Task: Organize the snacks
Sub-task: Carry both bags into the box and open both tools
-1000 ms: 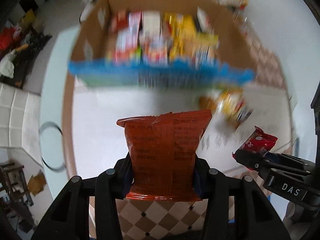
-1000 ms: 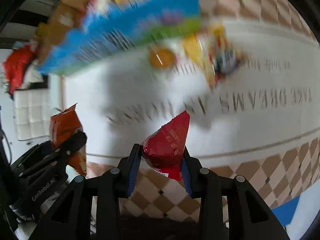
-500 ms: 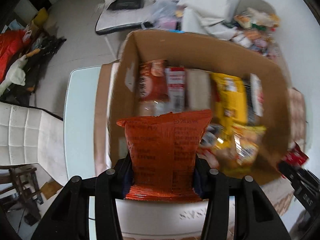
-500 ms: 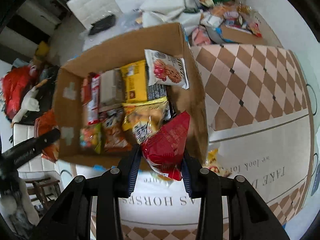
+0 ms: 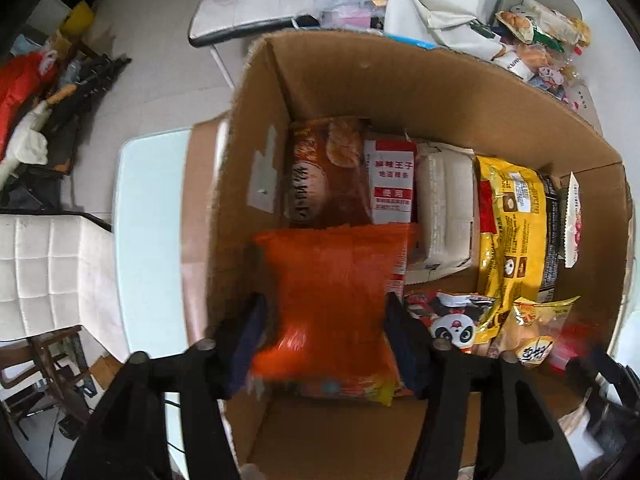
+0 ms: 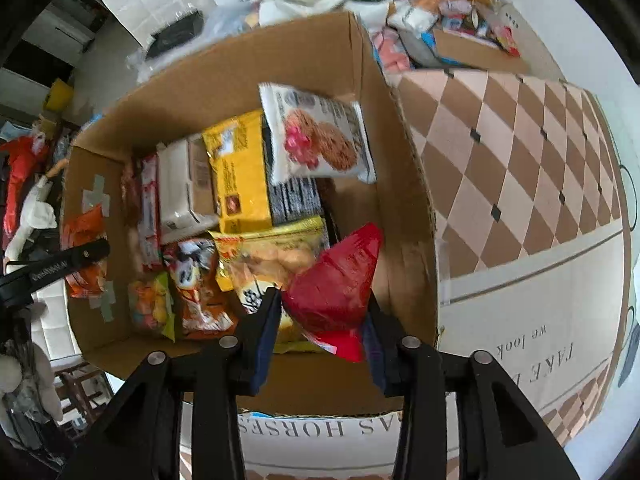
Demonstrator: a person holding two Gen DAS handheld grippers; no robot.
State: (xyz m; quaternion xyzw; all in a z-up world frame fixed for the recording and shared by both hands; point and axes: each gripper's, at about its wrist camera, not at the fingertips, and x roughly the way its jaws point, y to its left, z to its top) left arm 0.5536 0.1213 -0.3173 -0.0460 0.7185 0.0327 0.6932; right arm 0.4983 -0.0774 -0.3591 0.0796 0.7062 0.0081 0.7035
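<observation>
Left wrist view blurs the orange packet (image 5: pixel 328 304) between the opening left claw (image 5: pixel 324 344), hiding any contact.

Both grippers point straight down: the left gripper (image 5: pixel 324 344) and right gripper (image 6: pixel 320 320) are opening their fingers.

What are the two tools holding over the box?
Nothing firmly: both are opening. Orange crinkly packet slips from left tool; red foil packet from right tool.
</observation>
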